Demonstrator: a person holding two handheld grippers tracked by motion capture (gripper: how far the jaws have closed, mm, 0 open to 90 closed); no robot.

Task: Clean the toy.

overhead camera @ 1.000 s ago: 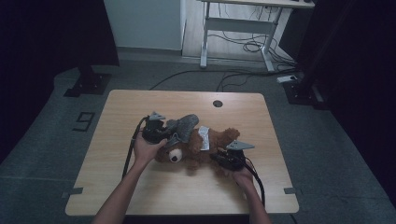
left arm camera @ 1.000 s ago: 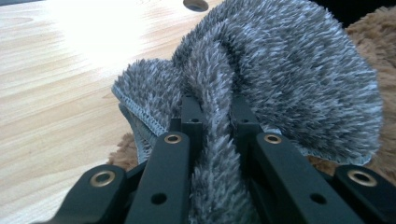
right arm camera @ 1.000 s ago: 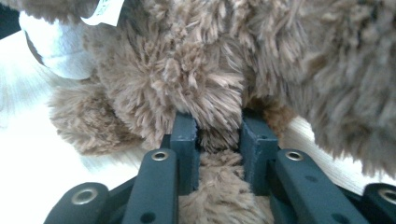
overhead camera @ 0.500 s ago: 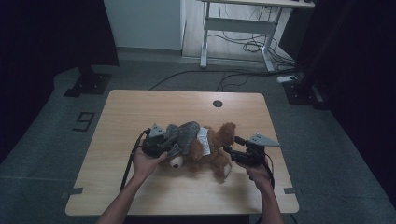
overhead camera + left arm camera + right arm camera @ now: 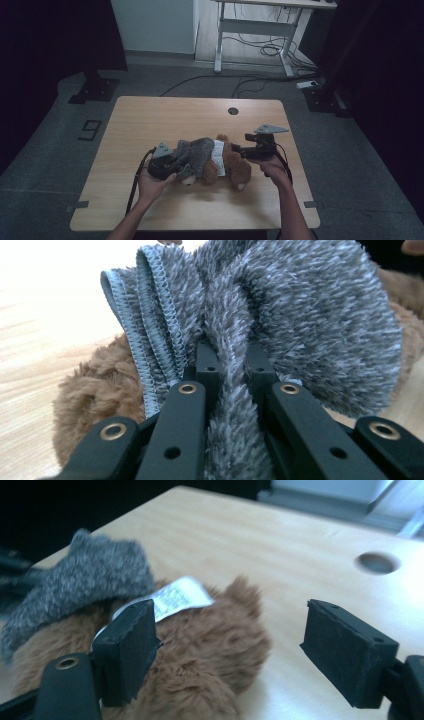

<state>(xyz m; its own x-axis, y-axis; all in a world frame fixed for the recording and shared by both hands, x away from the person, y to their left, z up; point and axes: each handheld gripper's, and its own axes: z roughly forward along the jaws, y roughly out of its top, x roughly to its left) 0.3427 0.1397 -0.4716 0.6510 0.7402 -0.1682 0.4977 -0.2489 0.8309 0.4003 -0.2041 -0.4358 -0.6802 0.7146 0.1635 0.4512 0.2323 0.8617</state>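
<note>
A brown plush bear (image 5: 232, 165) lies on its side on the wooden table (image 5: 170, 120), with a white label (image 5: 218, 151) showing. A grey fuzzy garment (image 5: 197, 152) covers its left part. My left gripper (image 5: 167, 162) is shut on a fold of that grey garment (image 5: 235, 355), the pile bunched between the jaws. My right gripper (image 5: 240, 150) hovers just right of the bear (image 5: 200, 645); its jaws have just been opening and now stand wide apart with nothing pressed between the pads (image 5: 132, 645). The label (image 5: 177, 597) lies just beyond them.
A round cable hole (image 5: 233, 111) sits near the table's far edge. Bare wood stretches to the front and left of the toy. Beyond the table stand a white desk frame (image 5: 255, 35) and floor cables (image 5: 260, 50).
The right gripper let go of the bear, opened wide and rose to the right of it. The left gripper, still pinching the grey garment, slid toward the left front; the toy shifted with it.
</note>
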